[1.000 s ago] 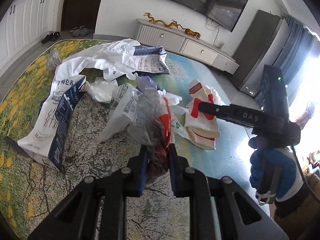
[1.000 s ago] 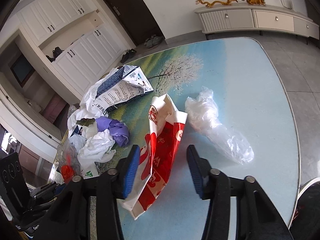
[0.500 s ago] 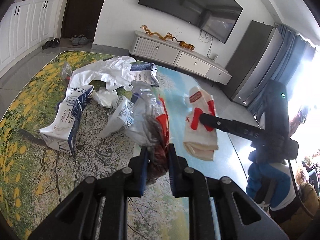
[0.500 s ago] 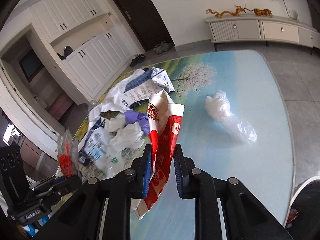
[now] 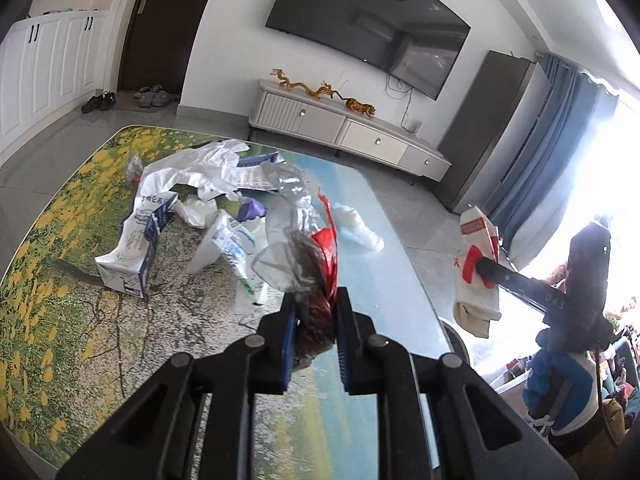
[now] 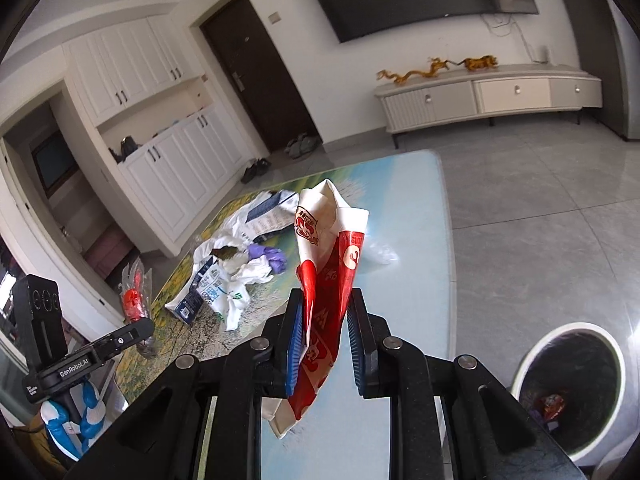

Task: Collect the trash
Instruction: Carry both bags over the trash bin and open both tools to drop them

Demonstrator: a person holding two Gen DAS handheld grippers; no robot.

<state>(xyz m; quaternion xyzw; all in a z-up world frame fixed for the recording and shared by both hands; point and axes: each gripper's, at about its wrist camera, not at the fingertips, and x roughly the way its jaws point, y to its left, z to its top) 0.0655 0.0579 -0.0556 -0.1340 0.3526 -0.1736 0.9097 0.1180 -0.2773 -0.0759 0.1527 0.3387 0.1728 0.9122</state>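
A living room with grey floor tiles, a wall-mounted TV [image 5: 368, 28], a low white cabinet [image 5: 344, 132], white cupboards and a dark door. The counter [image 5: 60, 240] carries a printed landscape of yellow flowers and blue sky.

On it lies a loose pile of trash [image 5: 192, 208]: two milk cartons, some white bags, one purple scrap, and one clear bag [image 5: 356, 228] lying apart. One white bin [image 6: 572, 384] stands on the floor beside the counter, with scraps inside.

The left hand-held gripper [image 5: 314, 320] is clenched on a clear wrapper [image 5: 298, 248] with red inside, lifted above the counter. The right hand-held gripper [image 6: 324, 336] is clenched on a red-and-white bag [image 6: 328, 276], held in the air near the bin.

A second ago the right jaws stood open around that bag on the counter; both pieces now hang higher.
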